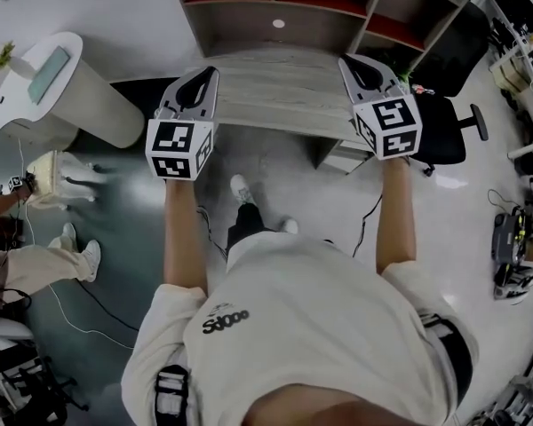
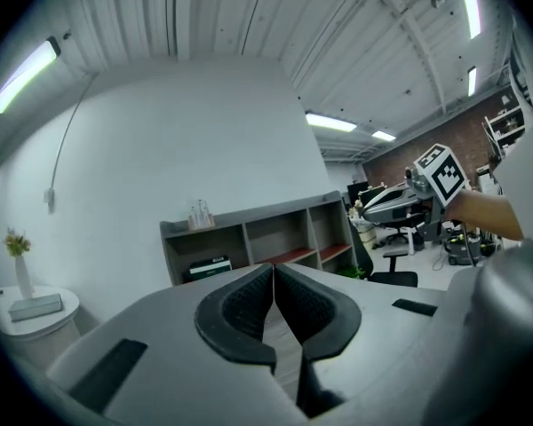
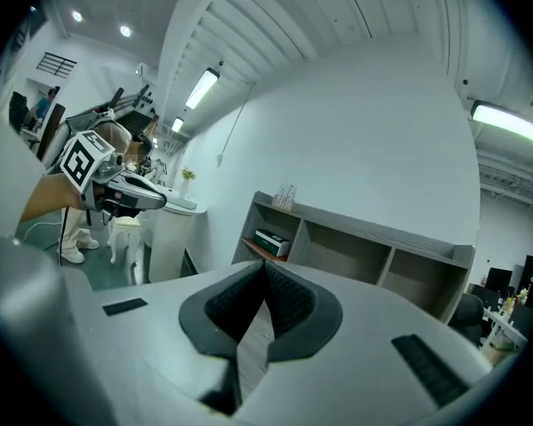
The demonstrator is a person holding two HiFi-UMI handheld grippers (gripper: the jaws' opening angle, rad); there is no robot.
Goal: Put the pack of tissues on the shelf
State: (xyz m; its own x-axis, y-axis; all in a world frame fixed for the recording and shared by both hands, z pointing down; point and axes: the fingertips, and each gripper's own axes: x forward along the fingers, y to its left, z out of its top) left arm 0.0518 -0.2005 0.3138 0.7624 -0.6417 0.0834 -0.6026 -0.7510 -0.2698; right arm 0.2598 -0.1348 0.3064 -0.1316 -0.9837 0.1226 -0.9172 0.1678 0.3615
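Note:
I see no plain pack of tissues. A dark and white pack lies in the left compartment of the grey shelf. A flat pale box rests on a round white pedestal. My left gripper is held level over the near edge of the grey wooden table, its pads closed together with nothing between them. At the table's right side my right gripper is also shut and empty. Both point toward the shelf.
A black office chair stands right of the table. A white stool and another person's legs are at the left. Cables trail across the floor, and equipment racks line the right side. A small plant stands on the pedestal.

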